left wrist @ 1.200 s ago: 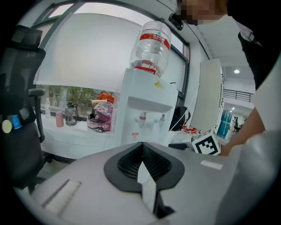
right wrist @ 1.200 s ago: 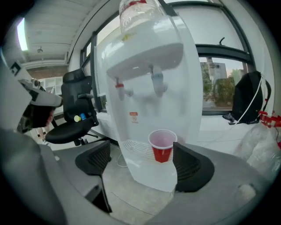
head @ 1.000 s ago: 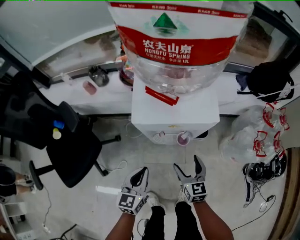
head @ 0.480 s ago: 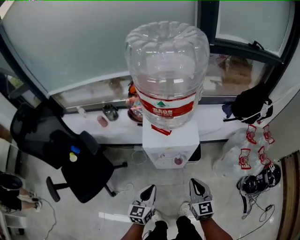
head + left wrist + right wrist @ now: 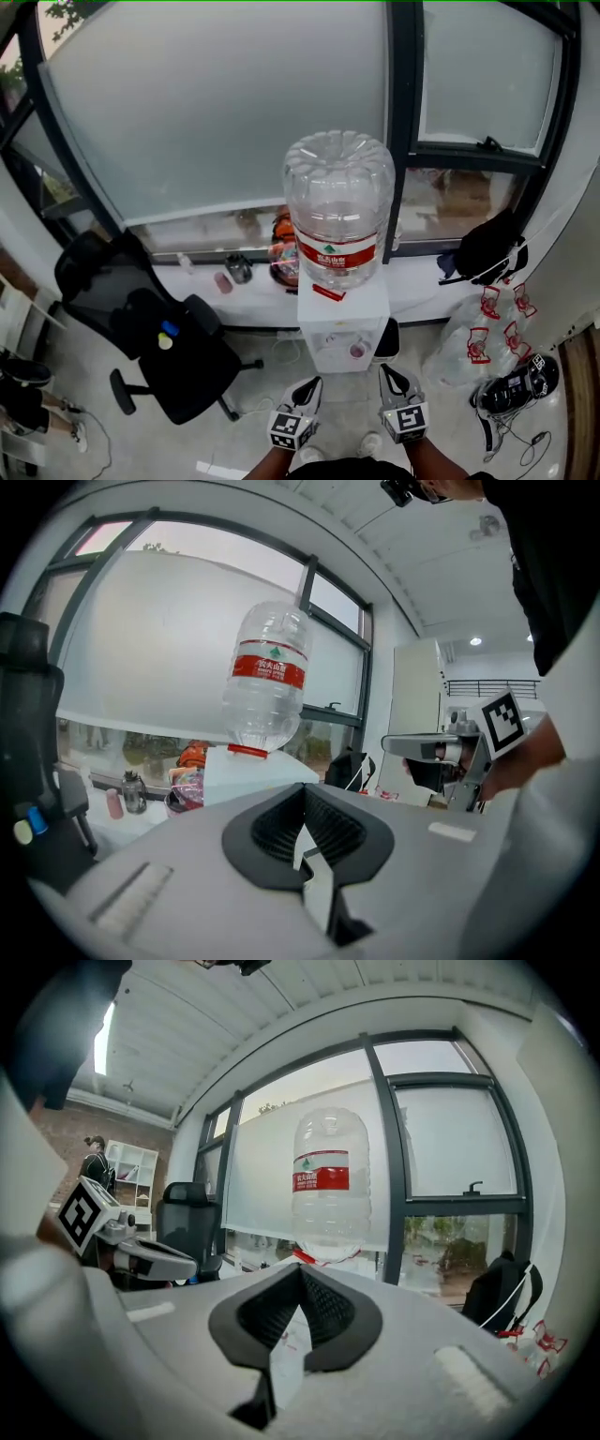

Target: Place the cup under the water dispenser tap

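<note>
Cup (image 5: 357,351) placement reads as done. Water dispenser (image 5: 339,314), bottle (image 5: 337,211) on top, stands at 12 o'clock from the person. Left gripper (image 5: 307,392) and right gripper (image 5: 392,380) hang at its 6 o'clock, jaws together, both empty. Cup, a small pinkish blur, probably sits under the tap. No step appears left.
</note>
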`<state>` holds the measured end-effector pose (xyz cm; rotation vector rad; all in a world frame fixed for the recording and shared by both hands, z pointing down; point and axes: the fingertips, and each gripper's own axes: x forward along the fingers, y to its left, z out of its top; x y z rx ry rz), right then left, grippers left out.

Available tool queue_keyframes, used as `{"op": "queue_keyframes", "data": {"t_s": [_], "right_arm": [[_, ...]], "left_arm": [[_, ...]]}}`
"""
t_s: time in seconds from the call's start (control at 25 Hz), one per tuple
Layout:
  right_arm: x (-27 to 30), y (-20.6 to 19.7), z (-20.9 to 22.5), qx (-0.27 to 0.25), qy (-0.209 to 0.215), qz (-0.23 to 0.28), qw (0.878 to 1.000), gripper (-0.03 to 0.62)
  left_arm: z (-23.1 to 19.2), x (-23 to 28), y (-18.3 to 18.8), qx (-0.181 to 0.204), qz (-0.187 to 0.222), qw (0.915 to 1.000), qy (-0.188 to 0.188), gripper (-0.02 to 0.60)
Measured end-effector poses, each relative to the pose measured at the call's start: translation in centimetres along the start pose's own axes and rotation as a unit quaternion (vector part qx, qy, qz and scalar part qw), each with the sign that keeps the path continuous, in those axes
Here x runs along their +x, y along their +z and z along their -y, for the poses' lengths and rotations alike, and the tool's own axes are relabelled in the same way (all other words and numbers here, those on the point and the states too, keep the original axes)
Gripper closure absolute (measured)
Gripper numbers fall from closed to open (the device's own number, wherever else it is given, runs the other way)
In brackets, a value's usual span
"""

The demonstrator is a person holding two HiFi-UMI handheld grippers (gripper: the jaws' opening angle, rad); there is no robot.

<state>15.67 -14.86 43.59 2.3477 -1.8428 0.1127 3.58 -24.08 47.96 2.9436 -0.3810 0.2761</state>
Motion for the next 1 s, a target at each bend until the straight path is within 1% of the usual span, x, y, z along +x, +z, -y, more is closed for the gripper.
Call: {"op": "queue_keyframes", "data": {"t_s": [0.2, 0.36, 0.64, 0.84, 1.0], "right_arm": [[-0.1, 2.1, 1.2, -0.007, -0.008, 0.02, 1.0, 0.592], [-0.5, 2.8, 2.1, -0.016, -0.019, 0.028, 0.999, 0.592], [-1.5, 1.4, 2.7, -0.004, -0.028, 0.008, 1.0, 0.592], [-1.2, 1.3, 2.5, 0.003, -0.028, 0.012, 1.0, 0.592], [-0.8, 1.7, 2.4, 0.009, -0.027, 0.019, 0.999, 0.592]], "left_arm": [[0.4, 0.5, 2.4, 0.017, 0.019, 0.9996, -0.011, 0.565], [-0.1, 0.6, 3.3, 0.018, 0.03, 0.9994, -0.002, 0.565], [0.0, -0.3, 3.2, 0.012, 0.025, 0.9996, 0.009, 0.565], [0.2, -0.4, 2.6, 0.015, 0.02, 0.9997, 0.009, 0.565], [0.2, -0.3, 2.9, 0.015, 0.025, 0.9995, 0.01, 0.565]]}}
